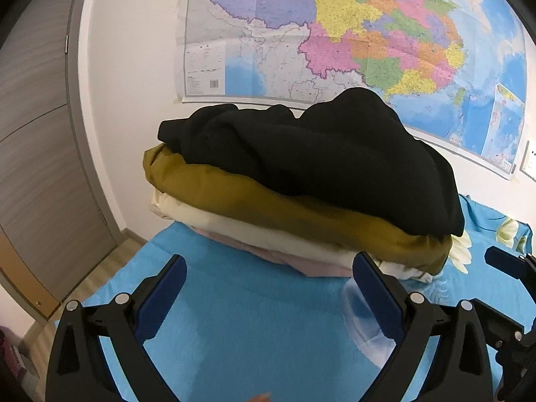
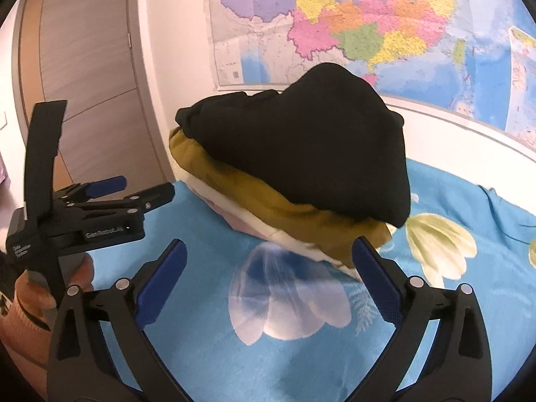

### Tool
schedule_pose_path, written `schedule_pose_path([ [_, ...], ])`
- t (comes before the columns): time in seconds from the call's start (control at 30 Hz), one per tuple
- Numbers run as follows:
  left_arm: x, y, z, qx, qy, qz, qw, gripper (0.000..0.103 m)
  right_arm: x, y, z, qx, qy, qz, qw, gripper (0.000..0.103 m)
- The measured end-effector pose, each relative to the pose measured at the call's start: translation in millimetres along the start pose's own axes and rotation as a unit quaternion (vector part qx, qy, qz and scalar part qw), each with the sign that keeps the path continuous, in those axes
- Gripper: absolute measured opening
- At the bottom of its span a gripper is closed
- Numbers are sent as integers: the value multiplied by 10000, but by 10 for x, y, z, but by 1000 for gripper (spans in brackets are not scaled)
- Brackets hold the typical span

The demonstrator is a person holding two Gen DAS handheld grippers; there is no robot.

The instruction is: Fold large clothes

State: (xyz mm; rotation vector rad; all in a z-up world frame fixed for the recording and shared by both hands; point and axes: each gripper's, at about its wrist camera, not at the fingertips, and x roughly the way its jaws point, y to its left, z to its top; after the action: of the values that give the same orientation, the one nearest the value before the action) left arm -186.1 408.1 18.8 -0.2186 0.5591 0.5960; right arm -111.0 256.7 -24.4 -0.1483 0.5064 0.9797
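Observation:
A stack of folded clothes lies on the blue bed sheet (image 1: 234,305). A black garment (image 1: 318,154) lies bunched on top of an olive one (image 1: 268,201), with a cream one (image 1: 234,226) and a pink one (image 1: 301,263) below. The stack shows in the right wrist view too: the black garment (image 2: 311,147), the olive one (image 2: 284,214). My left gripper (image 1: 269,271) is open and empty, just in front of the stack. My right gripper (image 2: 268,254) is open and empty, with its fingertips at the stack's near edge. The left gripper (image 2: 137,191) shows in the right wrist view at the left.
A large coloured map (image 1: 351,33) hangs on the white wall behind the bed. A wood-grain door (image 1: 37,154) stands at the left, beyond the bed's edge. The sheet has a white flower print (image 2: 294,298). The right gripper's finger (image 1: 506,264) shows at the right edge of the left wrist view.

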Motion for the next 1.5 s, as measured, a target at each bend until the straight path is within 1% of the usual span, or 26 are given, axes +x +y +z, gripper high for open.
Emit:
schedule_pose_path([
  [0.17, -118, -81, -75, 81, -23, 93, 9999, 96, -40, 25, -69, 24, -15, -120, 9999, 97],
  [0.33, -226, -146, -148, 102, -1, 140, 9999, 96, -65, 35, -152, 116, 11, -108, 9999, 97],
  [0.57, -269, -205, -220, 135, 108, 199, 9997, 96, -99, 21, -249, 204, 31, -102, 9997, 97],
  [0.7, -323, -243, -257, 162, 57, 256, 9995, 96, -149, 2, -286, 251, 9, -112, 9996, 97],
  [1.2, -413, -395, -384, 305, 86, 203, 9993, 96, -266, -22, -381, 312, -24, -109, 9995, 97],
  [1.5, -428, -461, -465, 381, 115, 233, 9989, 96, -283, -17, -434, 337, -10, -111, 9994, 97],
])
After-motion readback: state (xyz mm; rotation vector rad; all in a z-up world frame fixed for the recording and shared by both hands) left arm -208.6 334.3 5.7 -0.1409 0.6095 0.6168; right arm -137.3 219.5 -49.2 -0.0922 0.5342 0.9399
